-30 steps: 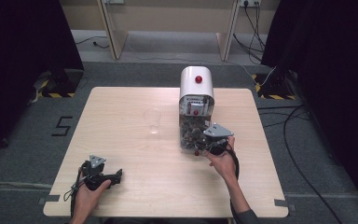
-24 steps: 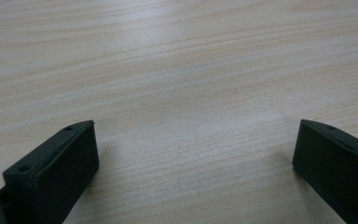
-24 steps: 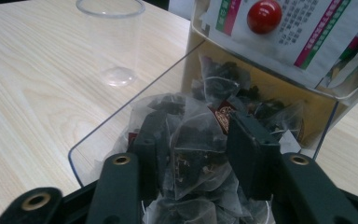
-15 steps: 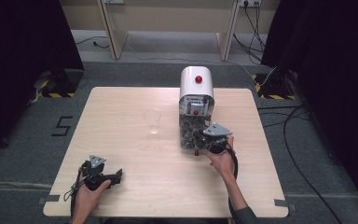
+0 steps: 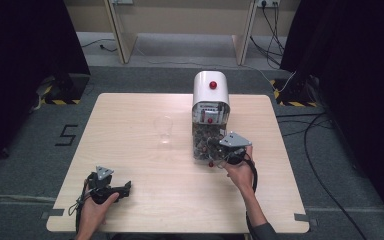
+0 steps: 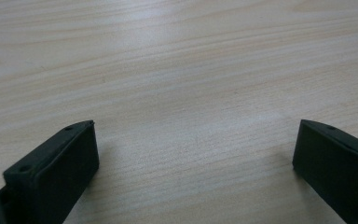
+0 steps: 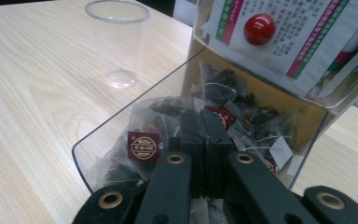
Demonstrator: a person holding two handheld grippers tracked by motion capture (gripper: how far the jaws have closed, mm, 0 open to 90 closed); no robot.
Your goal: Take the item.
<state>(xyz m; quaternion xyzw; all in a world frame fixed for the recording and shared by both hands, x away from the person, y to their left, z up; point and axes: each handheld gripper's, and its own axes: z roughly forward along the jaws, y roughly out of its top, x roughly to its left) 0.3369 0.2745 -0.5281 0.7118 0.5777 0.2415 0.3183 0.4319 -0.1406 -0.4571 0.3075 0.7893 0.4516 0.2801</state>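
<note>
Tea-bag dispenser (image 7: 261, 70), printed label (text unreadable), right gripper (image 7: 204, 140) closed among bags, left gripper (image 6: 191, 154) wide open, empty.

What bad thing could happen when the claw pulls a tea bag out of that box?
The right claw is shut deep in the pile of tea bags, whose strings look tangled, so extra bags may drag out and spill on the table. The clear cup stands close beside the dispenser and looks light; a sideways swing could tip it. The left claw rests open, too far to steady anything.
</note>
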